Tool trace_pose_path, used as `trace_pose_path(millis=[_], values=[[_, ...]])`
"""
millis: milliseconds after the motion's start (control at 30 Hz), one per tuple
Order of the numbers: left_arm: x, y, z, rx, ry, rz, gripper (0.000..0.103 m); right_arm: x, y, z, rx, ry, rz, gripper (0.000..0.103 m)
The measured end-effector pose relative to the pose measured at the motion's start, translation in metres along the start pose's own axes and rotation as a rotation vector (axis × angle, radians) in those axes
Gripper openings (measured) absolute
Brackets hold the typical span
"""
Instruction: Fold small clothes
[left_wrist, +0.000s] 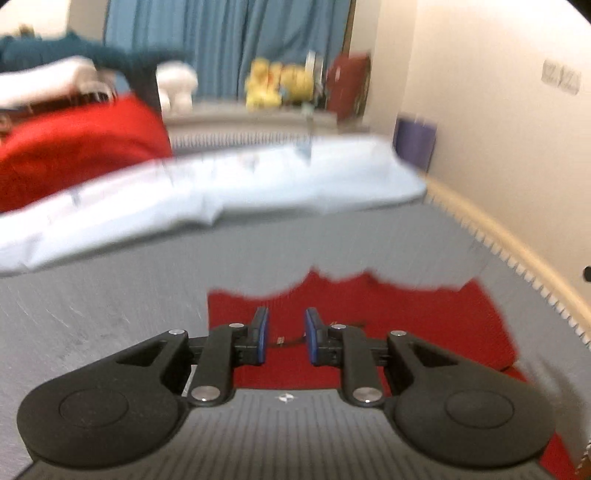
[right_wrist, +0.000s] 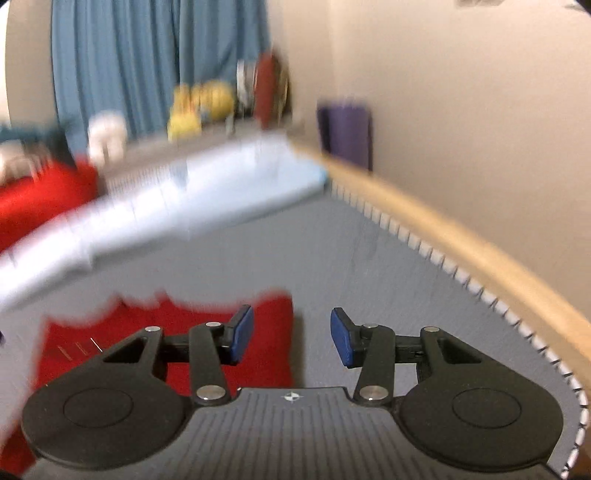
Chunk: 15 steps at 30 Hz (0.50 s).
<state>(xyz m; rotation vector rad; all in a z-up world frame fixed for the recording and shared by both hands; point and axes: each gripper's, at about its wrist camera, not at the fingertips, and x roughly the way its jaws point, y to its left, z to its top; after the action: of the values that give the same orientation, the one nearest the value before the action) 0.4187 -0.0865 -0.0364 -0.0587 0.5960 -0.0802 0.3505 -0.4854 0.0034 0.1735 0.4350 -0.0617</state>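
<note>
Two grippers: both over a grey ribbed surface, both views smeared by motion blur.
Left gripper (left_wrist: 286, 334): its blue-padded fingers (left_wrist: 261, 334) stand a narrow gap apart, nothing between them; red cloth shows through the gap.
Right gripper (right_wrist: 291, 334): its fingers (right_wrist: 242, 332) are spread wide and hold nothing; one sits over the red cloth's right edge, the other over bare grey surface.
Red garment (left_wrist: 424, 317): lies flat on the grey surface at the near edge, right under the left gripper; in the right wrist view it (right_wrist: 177, 332) lies left of centre, its far edge jagged with blur. Whether either gripper touches it cannot be told.
Light blue garment (left_wrist: 221, 195): stretched in a long band across the surface beyond the red garment, well apart from both grippers; also seen from the right wrist (right_wrist: 166, 206).
Red pile (left_wrist: 81, 147): bulky red fabric at far left, behind the blue band.
Grey surface (left_wrist: 110, 295): ribbed mat with a pale wooden rim (right_wrist: 480, 251) curving along the right side.
Background: blue curtain (left_wrist: 229, 40), yellow soft toys (left_wrist: 277, 85), a purple object (left_wrist: 415, 142) near the beige wall, white and dark teal items at top left, too blurred to name.
</note>
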Motion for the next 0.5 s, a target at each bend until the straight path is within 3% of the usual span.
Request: trace_pose_path(millis=[100,200,300,400,500], values=[[-0.06,-0.001,-0.001,-0.02,-0.029,-0.039,0.023,-0.07,-0.01,0.004,0.042,-0.093,0.052,0.047],[-0.115,0.005,-0.015,-0.013,-0.037,-0.077,0.023,-0.122,-0.028,-0.019,0.063,-0.099,0.068,0.048],[-0.169,0.015,-0.051,-0.002,-0.018,-0.097,0.023,-0.141,-0.046,-0.058,0.082,0.006,0.031,0.041],[-0.202,0.031,-0.103,-0.006,0.058,-0.087,0.023,-0.138,-0.064,-0.104,0.109,0.147,0.009,0.04],[-0.207,0.046,-0.153,-0.052,0.199,-0.049,0.023,-0.126,-0.073,-0.148,0.082,0.284,-0.031,0.041]])
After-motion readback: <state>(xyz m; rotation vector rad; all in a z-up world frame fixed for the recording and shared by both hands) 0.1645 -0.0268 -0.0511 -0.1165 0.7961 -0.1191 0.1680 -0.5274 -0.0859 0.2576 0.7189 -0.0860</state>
